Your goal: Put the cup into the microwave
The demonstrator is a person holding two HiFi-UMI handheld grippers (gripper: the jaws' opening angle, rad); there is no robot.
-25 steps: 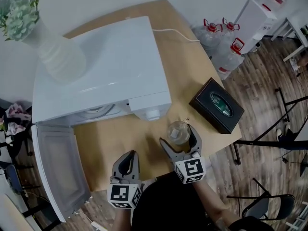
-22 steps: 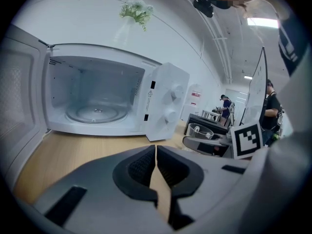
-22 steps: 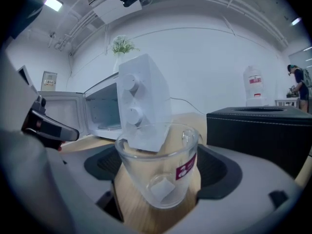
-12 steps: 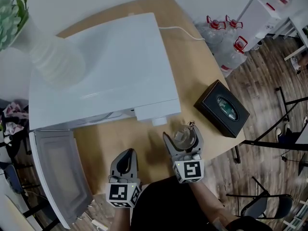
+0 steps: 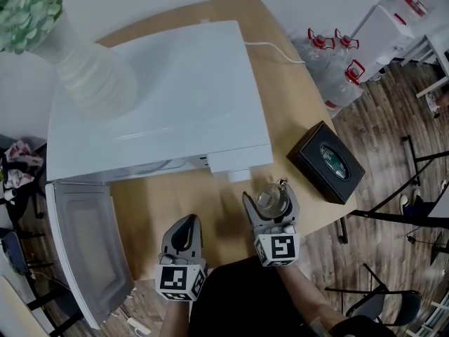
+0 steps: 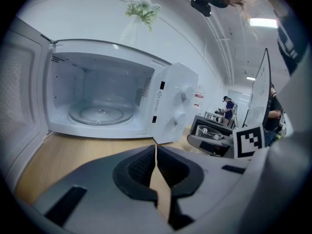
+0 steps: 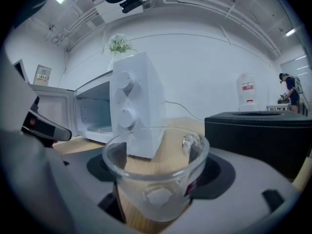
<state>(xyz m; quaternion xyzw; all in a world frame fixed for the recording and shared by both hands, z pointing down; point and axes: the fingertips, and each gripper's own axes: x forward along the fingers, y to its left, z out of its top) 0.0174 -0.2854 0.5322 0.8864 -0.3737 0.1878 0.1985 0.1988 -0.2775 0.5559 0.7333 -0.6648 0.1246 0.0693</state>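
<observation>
Right gripper (image 5: pixel 269 198) clamped on a clear glass cup (image 7: pixel 155 177). Cup is upright, just in front of the microwave (image 5: pixel 154 97), by its knob panel. Microwave door (image 5: pixel 88 251) hangs wide open. Left gripper (image 6: pixel 156 156) has jaws pressed together, nothing between them, low before the microwave's open cavity, over the desk (image 5: pixel 298 118).

Bright, even light from ceiling lamps (image 6: pixel 263 22) above the microwave (image 5: pixel 154 97) leaves soft glare on its white top; both gripper views bend strongly and darken at the corners, foreground blurred.
</observation>
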